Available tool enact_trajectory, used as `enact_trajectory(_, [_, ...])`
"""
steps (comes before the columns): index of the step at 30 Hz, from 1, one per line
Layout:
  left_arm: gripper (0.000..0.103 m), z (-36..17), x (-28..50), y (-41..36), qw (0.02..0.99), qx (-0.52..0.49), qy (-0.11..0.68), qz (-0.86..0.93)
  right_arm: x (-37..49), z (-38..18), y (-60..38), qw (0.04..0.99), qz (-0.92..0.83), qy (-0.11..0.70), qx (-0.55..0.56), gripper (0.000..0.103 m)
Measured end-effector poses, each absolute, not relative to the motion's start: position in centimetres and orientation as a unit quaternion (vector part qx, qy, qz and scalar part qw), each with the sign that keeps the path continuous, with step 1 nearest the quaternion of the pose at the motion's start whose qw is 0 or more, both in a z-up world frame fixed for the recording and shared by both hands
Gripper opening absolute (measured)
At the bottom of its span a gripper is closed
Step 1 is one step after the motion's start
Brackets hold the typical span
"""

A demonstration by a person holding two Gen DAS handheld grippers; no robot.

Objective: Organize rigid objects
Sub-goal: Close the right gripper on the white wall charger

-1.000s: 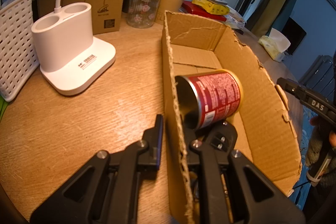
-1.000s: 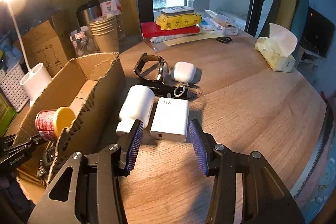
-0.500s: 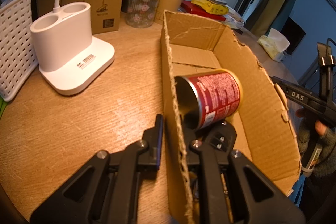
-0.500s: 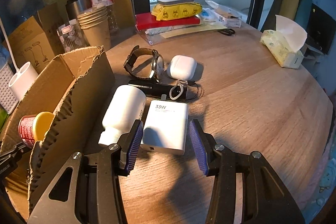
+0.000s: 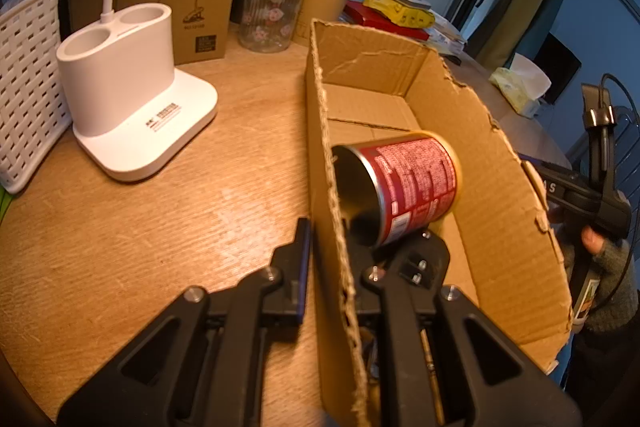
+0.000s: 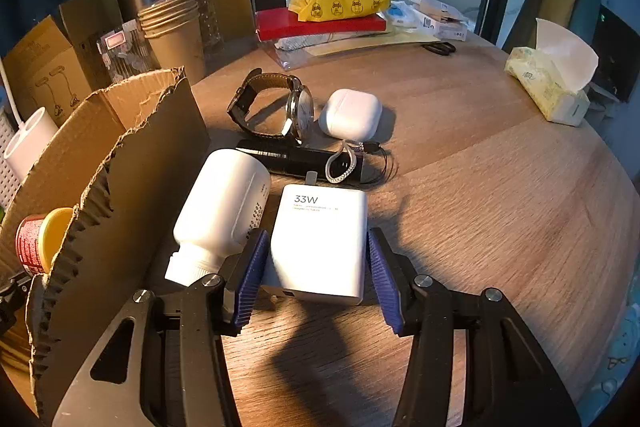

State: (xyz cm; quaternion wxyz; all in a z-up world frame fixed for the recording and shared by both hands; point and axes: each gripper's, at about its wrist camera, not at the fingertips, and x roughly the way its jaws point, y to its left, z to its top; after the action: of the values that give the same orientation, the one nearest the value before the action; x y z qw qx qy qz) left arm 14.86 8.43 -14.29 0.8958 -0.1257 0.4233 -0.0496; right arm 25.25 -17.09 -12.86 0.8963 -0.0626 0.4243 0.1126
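My left gripper [image 5: 328, 239] is shut on the near side wall of the open cardboard box [image 5: 480, 155], one finger outside and one inside. A red can [image 5: 408, 187] with a yellow lid lies on its side in the box. In the right wrist view my right gripper [image 6: 316, 239] straddles a white 33W charger [image 6: 324, 239]. Its jaws are opening and the blue pads stand just off the charger's sides. A white bottle [image 6: 224, 203] lies between charger and box [image 6: 140, 155]. Beyond lie a black stick [image 6: 296, 161], a watch [image 6: 280, 107] and a white earbud case [image 6: 352, 113].
Left of the box stand a white lamp base [image 5: 124, 95], a white basket [image 5: 24, 79], a glass jar [image 5: 272, 11] and stacked paper cups [image 5: 324, 3]. A tissue pack [image 6: 552, 83] sits far right. A red book under a yellow pack [image 6: 320, 23] lies at the back.
My right gripper has come forward and down until its fingers flank the charger, and its jaws have widened a little. The left gripper, box and can have not moved.
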Motion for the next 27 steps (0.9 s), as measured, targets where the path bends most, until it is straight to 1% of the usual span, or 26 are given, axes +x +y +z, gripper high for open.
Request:
enact_trajectory(18, [0.012,-14.3,14.9,8.5,0.896,-0.126,0.423,-0.050,23.0,-11.7,-17.7,0.899,0.115,0.418,-0.056,0.051])
enact_trajectory(27, [0.012,-14.3,14.9,8.5,0.896,-0.126,0.423,-0.050,21.4,-9.7,-17.9,0.909,0.113,0.397,-0.061,0.050])
